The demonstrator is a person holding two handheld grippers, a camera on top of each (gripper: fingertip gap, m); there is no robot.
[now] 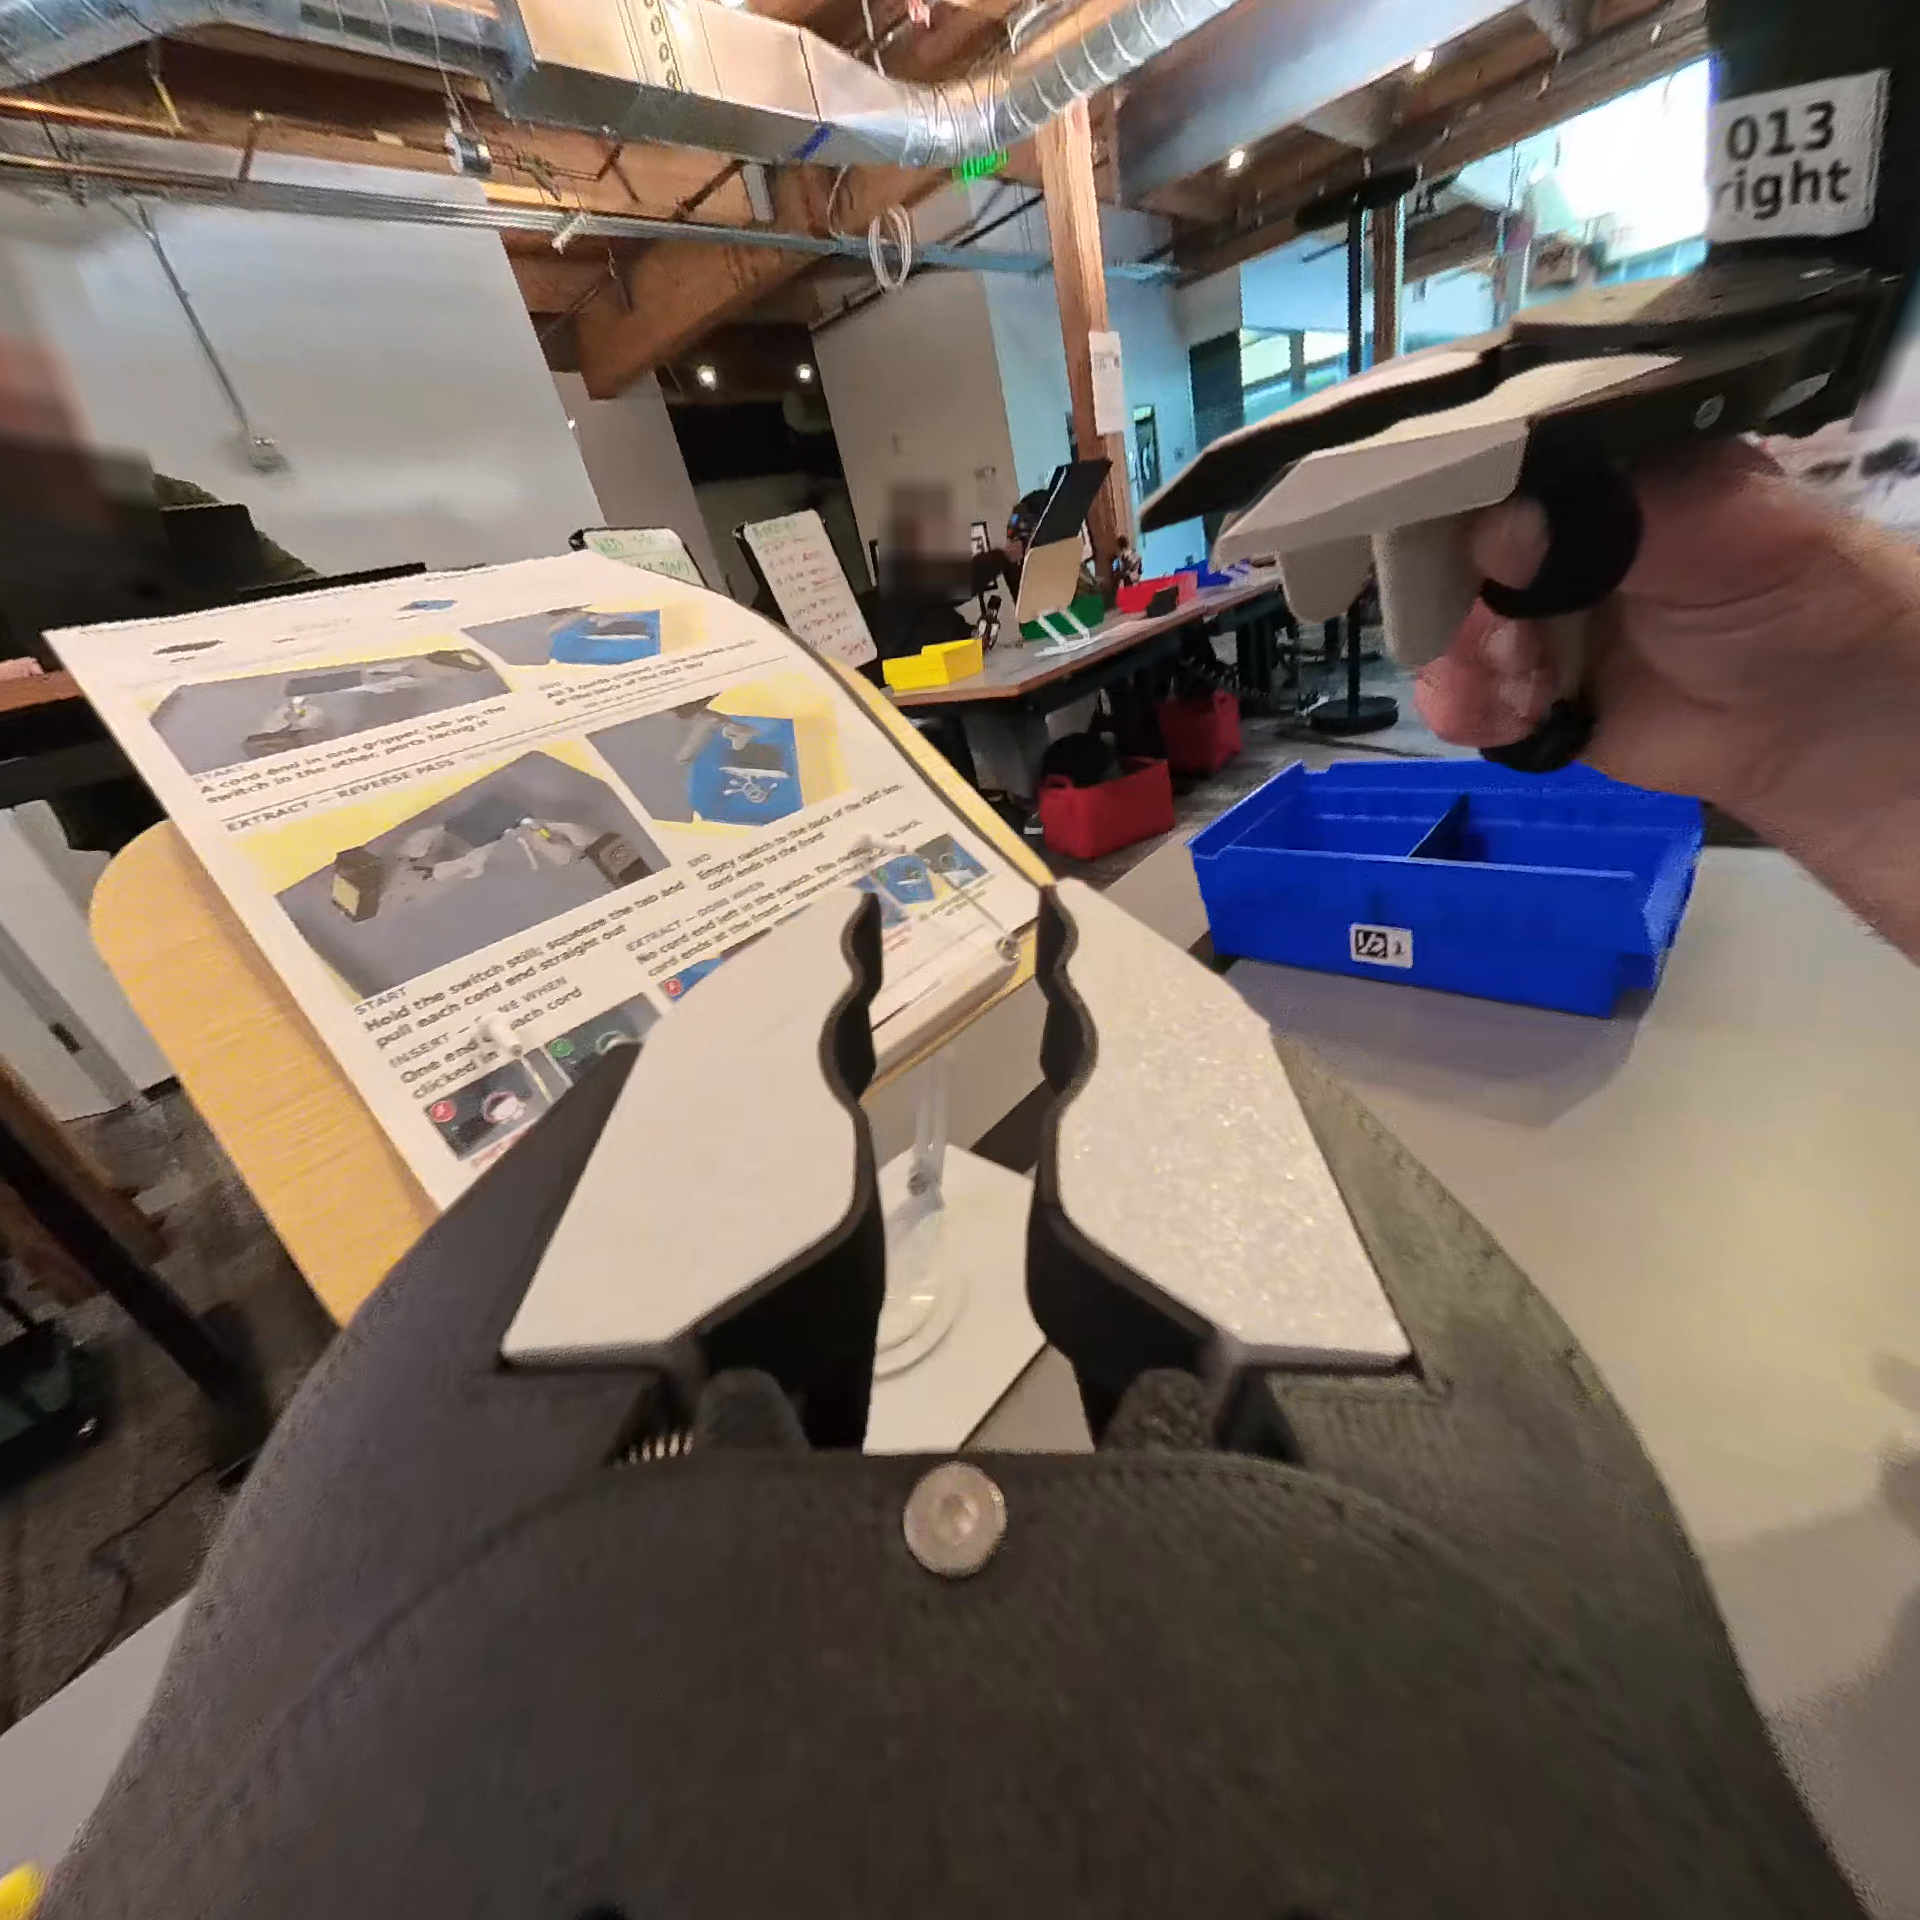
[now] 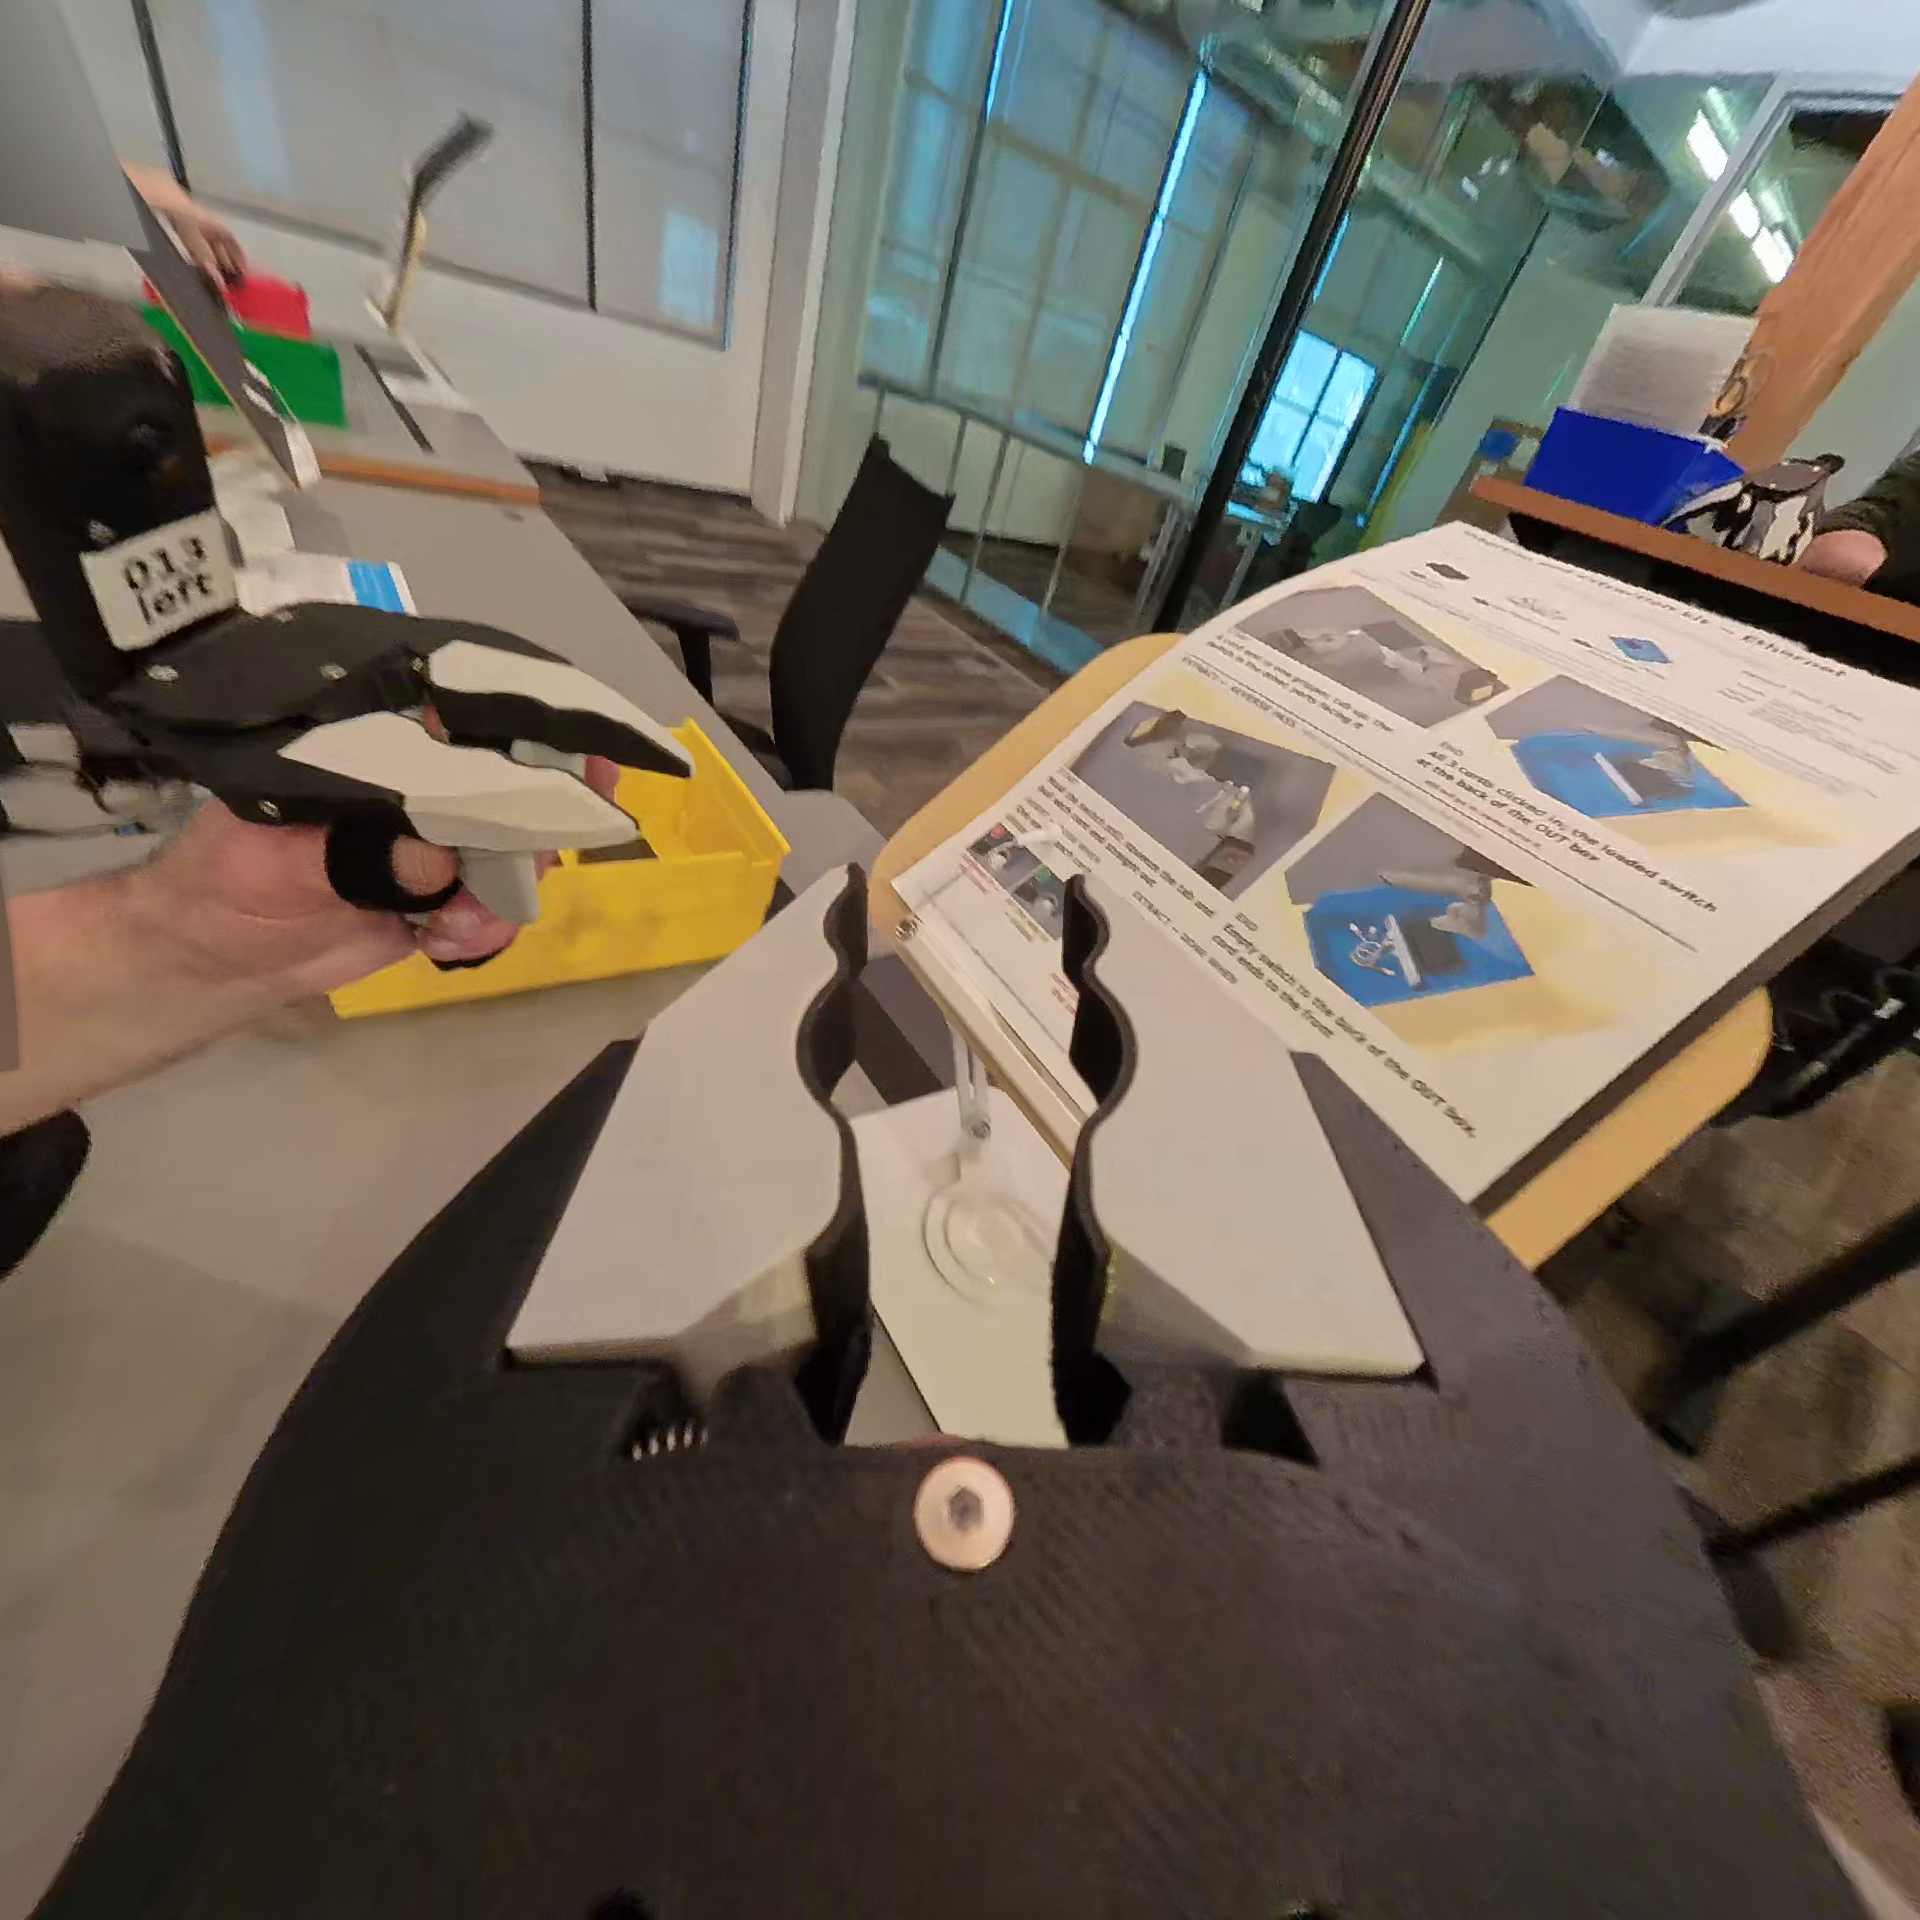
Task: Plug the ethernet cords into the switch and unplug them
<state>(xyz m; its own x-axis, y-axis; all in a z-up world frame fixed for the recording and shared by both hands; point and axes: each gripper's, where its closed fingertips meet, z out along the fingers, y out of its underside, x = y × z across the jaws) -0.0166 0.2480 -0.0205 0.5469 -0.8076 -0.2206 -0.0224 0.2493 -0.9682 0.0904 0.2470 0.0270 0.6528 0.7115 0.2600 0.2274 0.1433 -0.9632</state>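
Observation:
No ethernet cord and no switch shows in either view. My left gripper is open and empty, held above the near edge of a grey table and pointing at an instruction sheet on a clear stand. My right gripper is also open and empty and points at the same sheet from the other side. Each gripper shows in the other's view, held in a hand in the air: the right one at the upper right, the left one at the left.
A blue divided bin stands on the table at the right and looks empty. A yellow bin stands at the left behind the left gripper. The stand's clear base sits on a white plate. Chairs, other tables and people are beyond.

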